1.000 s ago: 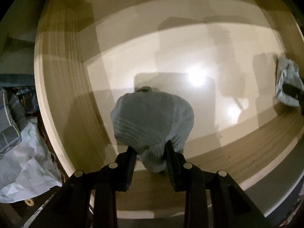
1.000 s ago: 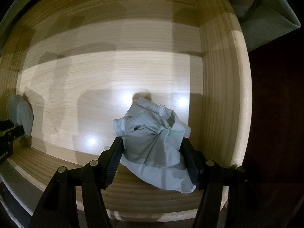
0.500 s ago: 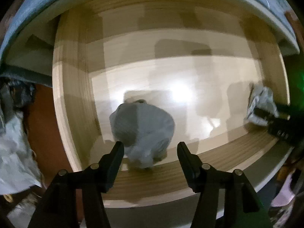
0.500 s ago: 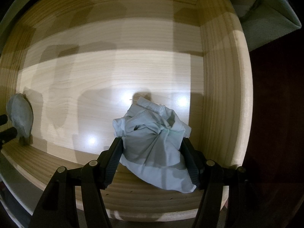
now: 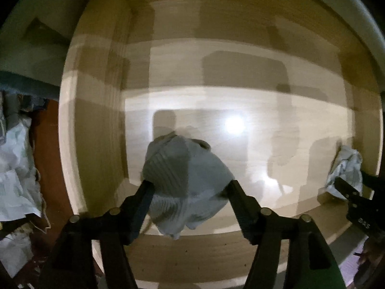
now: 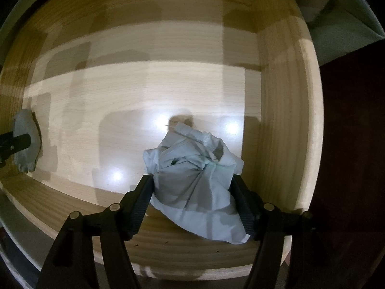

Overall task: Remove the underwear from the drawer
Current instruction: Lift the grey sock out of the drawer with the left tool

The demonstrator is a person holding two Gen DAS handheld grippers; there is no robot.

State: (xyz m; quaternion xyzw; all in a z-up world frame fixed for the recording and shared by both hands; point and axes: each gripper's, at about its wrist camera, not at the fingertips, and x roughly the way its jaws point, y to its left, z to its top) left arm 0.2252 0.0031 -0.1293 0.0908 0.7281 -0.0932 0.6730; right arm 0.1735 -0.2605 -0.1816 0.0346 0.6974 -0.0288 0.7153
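Two underwear bundles, both in the wooden drawer (image 5: 96, 110). My left gripper (image 5: 190, 187) is clamped on the ribbed grey bundle (image 5: 185, 180), left front corner. My right gripper (image 6: 192, 183) is clamped on the pale crumpled bundle (image 6: 195, 178), right front corner. Both balled up; can't tell any long axis.

Ribbed underwear (image 5: 185, 180) lies left in drawer (image 5: 96, 125); crumpled underwear (image 6: 197, 180) right.

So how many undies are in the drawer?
2. The ribbed grey bundle sits between the left gripper fingers; the crumpled pale bundle is in the right gripper.
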